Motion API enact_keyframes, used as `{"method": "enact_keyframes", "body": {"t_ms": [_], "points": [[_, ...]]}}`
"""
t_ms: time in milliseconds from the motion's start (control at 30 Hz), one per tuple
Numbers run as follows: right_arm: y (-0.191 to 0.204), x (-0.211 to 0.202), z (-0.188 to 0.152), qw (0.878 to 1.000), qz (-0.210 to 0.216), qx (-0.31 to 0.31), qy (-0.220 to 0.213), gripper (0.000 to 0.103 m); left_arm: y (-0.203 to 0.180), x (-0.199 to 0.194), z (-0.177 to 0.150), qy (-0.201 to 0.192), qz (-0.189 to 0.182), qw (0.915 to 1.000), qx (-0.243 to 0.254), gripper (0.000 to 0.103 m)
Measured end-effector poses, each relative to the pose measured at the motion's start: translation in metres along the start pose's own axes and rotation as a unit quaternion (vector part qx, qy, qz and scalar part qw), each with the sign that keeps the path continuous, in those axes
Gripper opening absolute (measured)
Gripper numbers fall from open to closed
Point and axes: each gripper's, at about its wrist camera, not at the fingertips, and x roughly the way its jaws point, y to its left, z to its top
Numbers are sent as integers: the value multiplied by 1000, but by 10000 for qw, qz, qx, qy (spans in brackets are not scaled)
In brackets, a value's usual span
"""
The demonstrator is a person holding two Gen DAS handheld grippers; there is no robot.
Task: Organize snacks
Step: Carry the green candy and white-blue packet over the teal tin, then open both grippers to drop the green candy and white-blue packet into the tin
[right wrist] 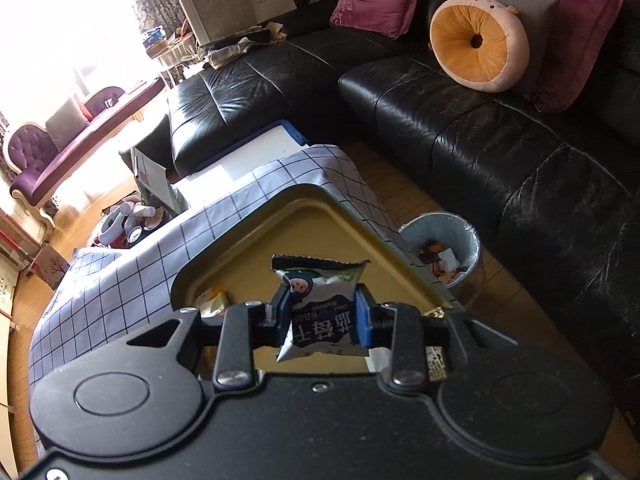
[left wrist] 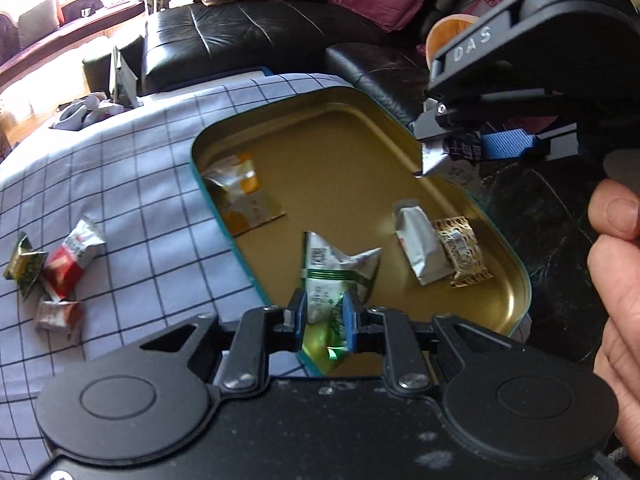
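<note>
A shallow gold tin tray (left wrist: 340, 152) with a teal rim lies on the checked tablecloth (left wrist: 132, 184). Inside it are an orange-and-white packet (left wrist: 240, 196), a silver packet (left wrist: 420, 248) and a brown patterned packet (left wrist: 464, 256). My left gripper (left wrist: 325, 312) is shut on a green-and-white snack packet (left wrist: 336, 272) over the tray's near edge. My right gripper (right wrist: 322, 304) is shut on a blue-and-white snack packet (right wrist: 320, 328) above the tray (right wrist: 320, 232). In the left wrist view that right gripper (left wrist: 464, 148) hangs over the tray's far right rim.
Three loose packets (left wrist: 60, 272) lie on the cloth left of the tray. A hand (left wrist: 616, 264) holds the right gripper. A black leather sofa (right wrist: 480, 120) with cushions runs behind the table. A lined waste bin (right wrist: 444, 252) stands on the floor beside the table.
</note>
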Motion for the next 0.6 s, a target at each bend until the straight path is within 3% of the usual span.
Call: {"method": "enact_keyframes", "body": {"t_ms": [300, 600], "points": [[-14, 8, 0, 9999, -96, -21, 88, 43, -22, 13, 4, 42, 56, 10000, 45, 19], [-5, 26, -1, 9996, -116, -174, 172, 43, 2, 10, 8, -112, 991, 9947, -230, 24]]}}
